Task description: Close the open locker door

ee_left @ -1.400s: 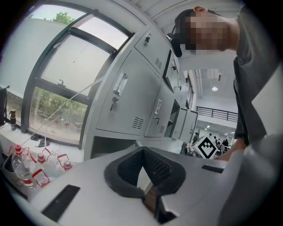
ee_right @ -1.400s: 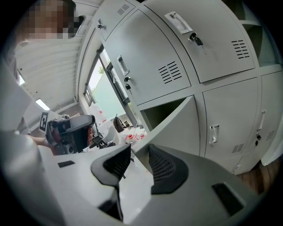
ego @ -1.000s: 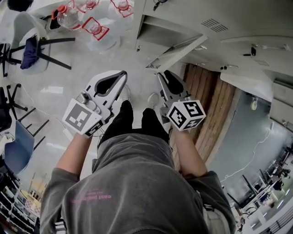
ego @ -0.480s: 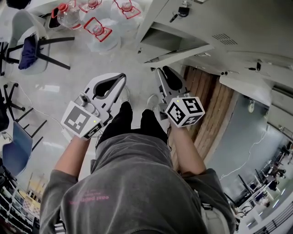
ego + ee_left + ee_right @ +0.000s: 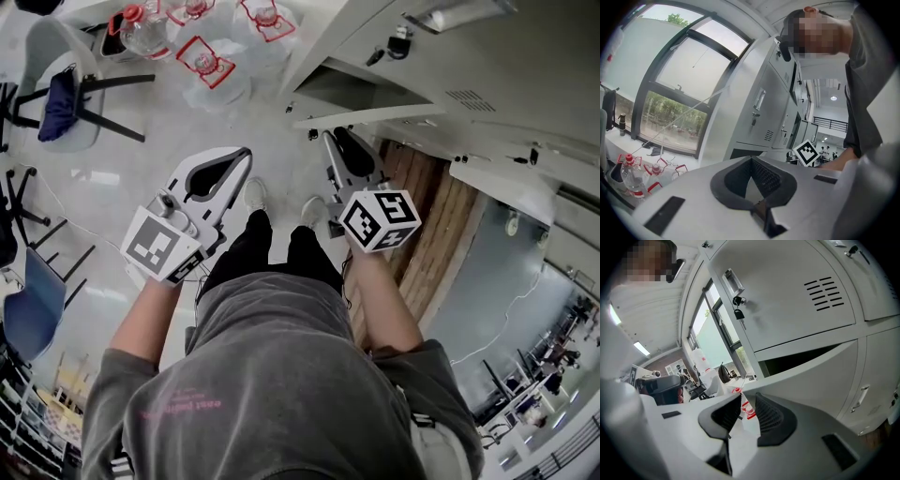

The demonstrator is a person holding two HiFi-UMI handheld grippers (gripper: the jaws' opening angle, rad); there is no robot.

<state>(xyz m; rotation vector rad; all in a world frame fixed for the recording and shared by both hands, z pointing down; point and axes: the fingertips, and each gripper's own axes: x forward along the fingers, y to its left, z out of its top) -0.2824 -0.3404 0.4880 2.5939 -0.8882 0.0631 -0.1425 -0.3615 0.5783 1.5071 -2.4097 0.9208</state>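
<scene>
Both grippers have edged forward toward the lockers. Head view: left gripper (image 5: 244, 153) and right gripper (image 5: 330, 141) are near the open locker door (image 5: 375, 114), seen edge-on. Left gripper view: jaws together, empty. Right gripper view: jaws narrow, just closing, nothing between; door ajar ahead.

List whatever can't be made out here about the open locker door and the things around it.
- Locker interior: in the right gripper view only a dark slit shows; the open locker door covers the rest.
- Keys in the locker above: same view, too small to read any tag.
- Water bottles: in the head view several are cut off by the top edge, and their labels are too small.
</scene>
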